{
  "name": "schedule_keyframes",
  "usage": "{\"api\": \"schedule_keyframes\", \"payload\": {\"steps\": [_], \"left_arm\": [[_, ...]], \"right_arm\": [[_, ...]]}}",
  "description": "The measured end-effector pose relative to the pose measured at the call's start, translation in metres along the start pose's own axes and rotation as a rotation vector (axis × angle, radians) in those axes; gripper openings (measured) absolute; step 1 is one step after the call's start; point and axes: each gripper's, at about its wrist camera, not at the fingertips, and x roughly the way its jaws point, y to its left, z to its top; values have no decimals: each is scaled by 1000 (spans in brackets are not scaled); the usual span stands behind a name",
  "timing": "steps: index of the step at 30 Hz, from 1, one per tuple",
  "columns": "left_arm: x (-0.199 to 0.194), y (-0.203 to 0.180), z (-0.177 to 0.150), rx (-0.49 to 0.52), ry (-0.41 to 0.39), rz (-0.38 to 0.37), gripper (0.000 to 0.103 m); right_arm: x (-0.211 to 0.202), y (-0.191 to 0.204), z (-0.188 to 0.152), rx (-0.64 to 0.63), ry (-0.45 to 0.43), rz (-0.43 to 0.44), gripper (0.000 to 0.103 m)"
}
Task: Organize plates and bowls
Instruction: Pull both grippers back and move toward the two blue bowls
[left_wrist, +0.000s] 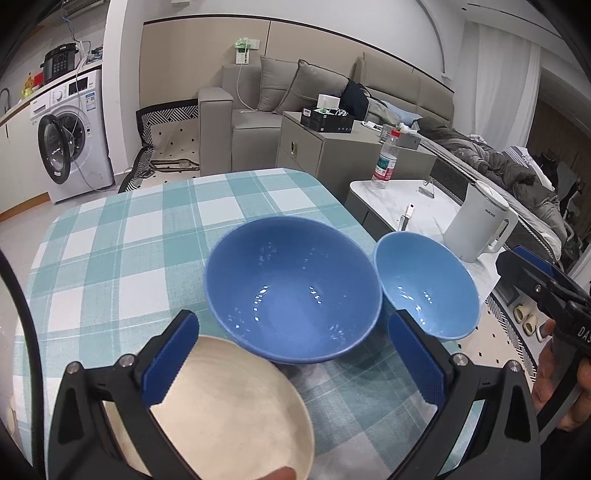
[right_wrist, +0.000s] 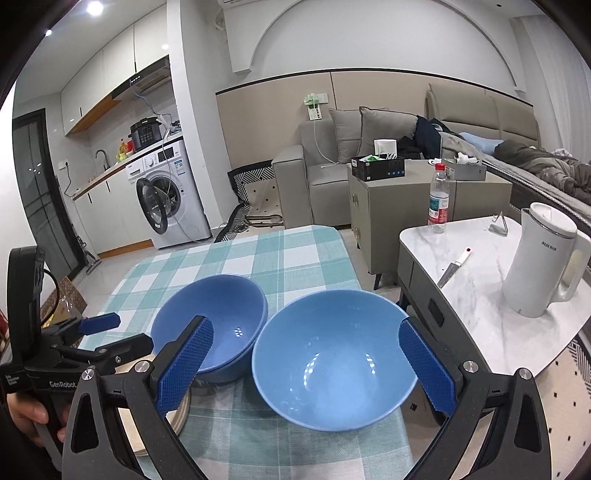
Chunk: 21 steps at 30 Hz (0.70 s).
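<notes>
A dark blue bowl (left_wrist: 291, 291) (right_wrist: 218, 321) stands on the checked tablecloth, and a light blue bowl (left_wrist: 424, 284) (right_wrist: 332, 358) stands close to its right. A cream plate (left_wrist: 221, 406) (right_wrist: 181, 417) lies in front of the dark bowl. My left gripper (left_wrist: 291, 332) is open just short of the dark bowl, with its left finger over the plate and nothing between the pads. My right gripper (right_wrist: 306, 328) is open and hangs above the light blue bowl, the pads clear of its rim. Each gripper shows in the other's view, the left gripper (right_wrist: 99, 332) and the right gripper (left_wrist: 535, 273).
The table with the checked cloth (left_wrist: 129, 240) ends just right of the light bowl. Beside it is a marble side table (right_wrist: 461, 314) with a white kettle (right_wrist: 543, 266), a knife (right_wrist: 452, 269) and a water bottle (right_wrist: 439, 206). A sofa and a washing machine (right_wrist: 166, 206) stand behind.
</notes>
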Motion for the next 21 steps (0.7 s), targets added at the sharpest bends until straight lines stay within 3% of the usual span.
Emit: {"api": "schedule_keyframes", "payload": {"steps": [5,21], "left_arm": [[4,-16,-5,0,6,-61,102],[29,-73,-5,14,63,-96,101]], "right_arm": [[3,-18,0,40,9,-27,102],[19,-66,-8,148,58,-53,102]]}}
